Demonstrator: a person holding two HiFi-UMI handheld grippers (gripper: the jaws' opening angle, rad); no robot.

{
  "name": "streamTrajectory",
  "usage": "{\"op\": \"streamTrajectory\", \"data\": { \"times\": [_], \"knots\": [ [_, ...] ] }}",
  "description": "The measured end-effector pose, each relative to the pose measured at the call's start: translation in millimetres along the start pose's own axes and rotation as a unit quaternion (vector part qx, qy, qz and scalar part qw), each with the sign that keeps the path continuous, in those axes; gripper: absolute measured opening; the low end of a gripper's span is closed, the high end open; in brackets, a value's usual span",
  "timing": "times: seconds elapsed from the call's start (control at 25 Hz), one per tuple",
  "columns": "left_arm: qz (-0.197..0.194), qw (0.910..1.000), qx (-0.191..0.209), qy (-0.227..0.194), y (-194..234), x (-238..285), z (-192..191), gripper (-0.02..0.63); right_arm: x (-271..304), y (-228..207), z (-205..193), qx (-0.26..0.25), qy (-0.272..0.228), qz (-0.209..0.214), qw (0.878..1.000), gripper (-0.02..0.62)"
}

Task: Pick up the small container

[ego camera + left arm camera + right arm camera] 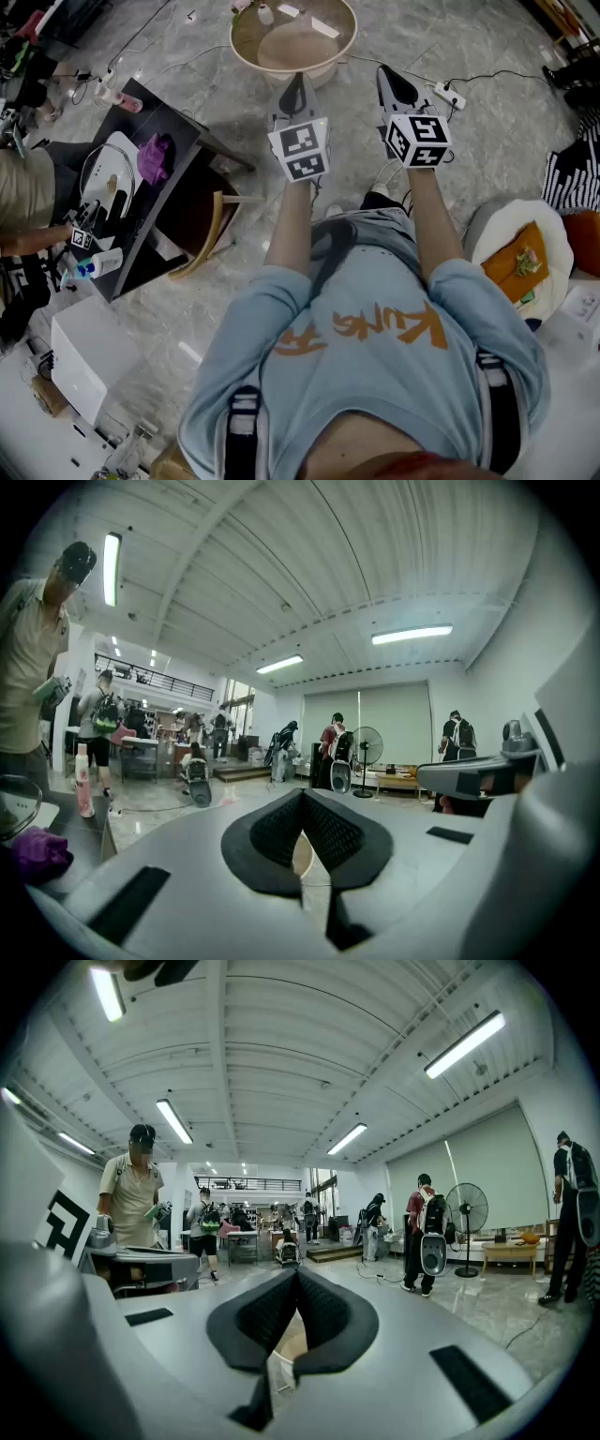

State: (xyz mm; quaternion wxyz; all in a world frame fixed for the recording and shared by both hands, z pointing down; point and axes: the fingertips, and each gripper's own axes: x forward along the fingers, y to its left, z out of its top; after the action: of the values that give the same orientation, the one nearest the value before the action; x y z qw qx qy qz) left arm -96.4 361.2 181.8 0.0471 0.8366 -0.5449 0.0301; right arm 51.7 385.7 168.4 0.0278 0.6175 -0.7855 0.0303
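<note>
A round beige tub-like table (342, 52) stands on the floor straight ahead. Small white containers (265, 13) sit at its far rim; which one is meant I cannot tell. My left gripper (298, 84) and right gripper (390, 77) are held side by side in the air, pointing towards the table and short of it. In the left gripper view the dark pads (328, 832) meet at the tip of the left gripper (302, 794) with nothing between them. The right gripper (296, 1274) is shut the same way and empty.
A dark table (159, 122) at the left carries a purple cloth (155, 157) and a white device. A person (19, 192) stands beside it. A power strip (448, 93) and cables lie on the floor. A white chair with an orange cushion (518, 258) is at the right. People and a standing fan (466, 1211) fill the hall.
</note>
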Motion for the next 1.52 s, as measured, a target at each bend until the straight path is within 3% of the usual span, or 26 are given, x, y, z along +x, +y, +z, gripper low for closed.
{"op": "streamTrajectory", "data": {
  "times": [0.24,0.32,0.44,0.88,1.16,1.36,1.52],
  "knots": [
    [0.003,1.0,0.005,-0.005,6.2,-0.9,6.3,0.023,2.6,3.9,11.3,0.033,-0.018,0.001,0.999,0.011],
    [0.002,1.0,0.004,-0.007,6.5,-3.4,9.2,0.023,3.0,10.0,14.3,0.021,-0.015,0.012,1.0,0.011],
    [0.002,0.9999,-0.01,-0.005,7.9,-6.3,12.7,0.023,4.7,15.0,13.4,0.014,-0.007,0.016,1.0,0.011],
    [0.004,0.9986,-0.053,-0.007,15.1,-3.0,14.9,0.023,2.6,-2.9,21.4,0.064,-0.004,0.022,0.998,0.011],
    [0.016,0.997,-0.076,-0.002,29.2,14.7,9.4,0.023,25.4,-4.0,20.7,0.06,0.007,0.036,0.998,0.011],
    [0.061,0.9927,-0.104,0.008,67.3,29.8,-1.9,0.023,50.1,-0.9,52.9,0.045,-0.019,0.059,0.997,0.011],
    [0.077,0.9925,-0.095,0.002,82.4,57.1,-1.2,0.023,77.1,-13.6,64.3,0.043,-0.035,0.066,0.996,0.011]
  ]
}}
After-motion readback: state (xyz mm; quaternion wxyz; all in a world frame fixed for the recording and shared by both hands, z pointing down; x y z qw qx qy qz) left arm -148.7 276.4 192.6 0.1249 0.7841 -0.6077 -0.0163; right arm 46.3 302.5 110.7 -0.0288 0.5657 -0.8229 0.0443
